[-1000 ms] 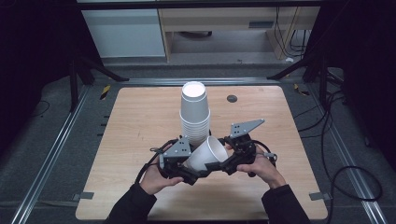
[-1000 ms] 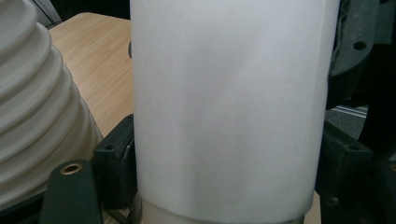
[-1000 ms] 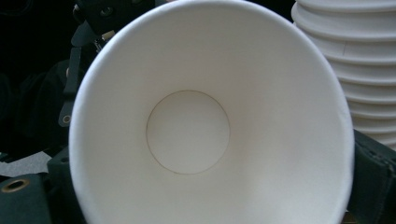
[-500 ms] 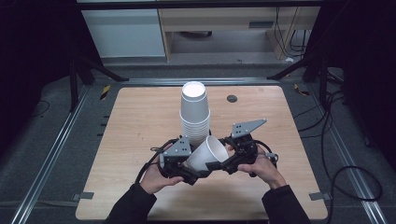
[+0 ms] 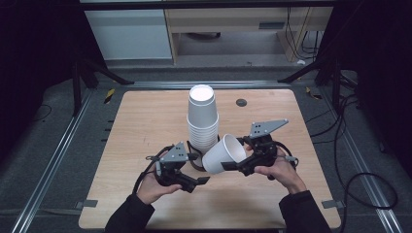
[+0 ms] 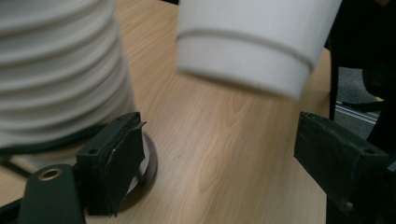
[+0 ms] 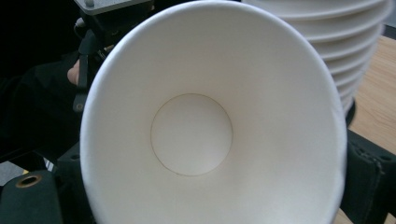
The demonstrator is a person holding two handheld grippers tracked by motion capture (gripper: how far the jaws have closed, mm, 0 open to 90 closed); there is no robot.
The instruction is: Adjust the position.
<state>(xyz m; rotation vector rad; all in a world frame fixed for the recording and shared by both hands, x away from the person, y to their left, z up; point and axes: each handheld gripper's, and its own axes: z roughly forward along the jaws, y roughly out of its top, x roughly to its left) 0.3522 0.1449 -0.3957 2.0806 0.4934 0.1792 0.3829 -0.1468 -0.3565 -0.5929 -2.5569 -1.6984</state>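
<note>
A tall stack of upside-down white paper cups point(image 5: 203, 116) stands mid-table. Just in front of it a single white cup point(image 5: 224, 154) hangs tilted above the table, its mouth turned to the right. My right gripper point(image 5: 232, 166) is shut on that cup, and the cup's inside point(image 7: 191, 135) faces the right gripper view with a black jaw on each side. My left gripper point(image 5: 202, 180) sits lower left of the cup, apart from it. It stands open point(image 6: 219, 158) with only bare table between its jaws, and the cup's base point(image 6: 247, 56) hangs ahead of it.
The wooden table point(image 5: 141, 126) has bare surface left and right of the stack. A dark ring point(image 6: 148, 169) lies at the stack's foot. A small dark disc point(image 5: 241, 102) sits at the back right. Metal rails and cables point(image 5: 359, 160) run beside the table.
The single cup has shifted slightly right and up with the right gripper. The left gripper, which was against the cup's base, now sits apart from it.
</note>
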